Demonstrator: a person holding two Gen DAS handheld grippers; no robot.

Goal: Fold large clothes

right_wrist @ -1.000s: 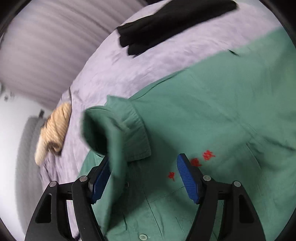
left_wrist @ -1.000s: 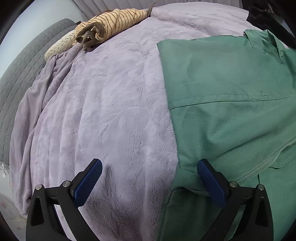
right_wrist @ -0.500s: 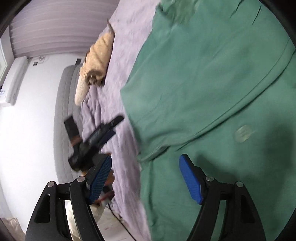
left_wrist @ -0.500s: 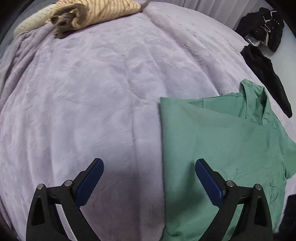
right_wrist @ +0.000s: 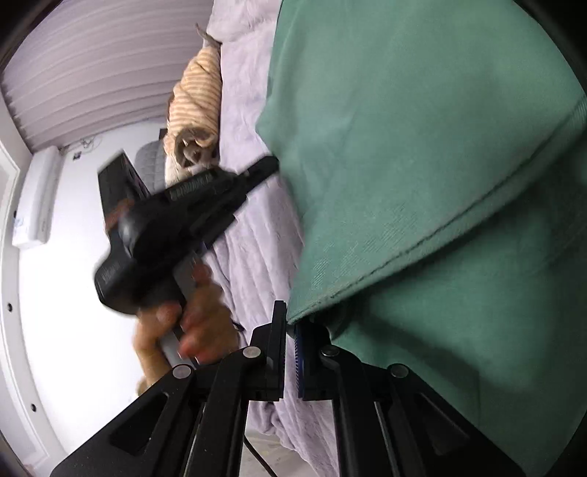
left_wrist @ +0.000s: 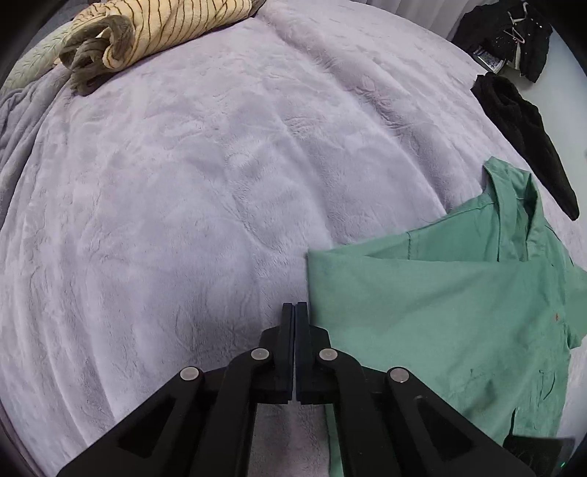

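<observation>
A green button shirt [left_wrist: 440, 315] lies partly folded on the right of the bed, collar toward the far side. My left gripper [left_wrist: 295, 308] hovers over the lilac blanket [left_wrist: 183, 190] just left of the shirt's folded edge. Its jaws are closing and meet with nothing between them. In the right wrist view the shirt [right_wrist: 422, 165] fills the right side. My right gripper [right_wrist: 290, 319] sits at the hem corner, jaws closing on that edge, and cloth drapes over the right finger. The left gripper [right_wrist: 269, 165] shows there blurred, held in a hand [right_wrist: 198, 323].
A rolled beige striped garment [left_wrist: 157, 29] lies at the bed's far left, also seen as a striped roll [right_wrist: 198, 95]. A black garment [left_wrist: 524, 135] lies at the far right, with more black clothes [left_wrist: 513, 33] behind. Curtains [right_wrist: 91, 73] and a wall unit [right_wrist: 36, 201] stand beyond the bed's edge.
Both grippers went from wide open to shut. The left one slid off the shirt's edge onto the blanket. The right one travelled from the collar to the hem corner.
</observation>
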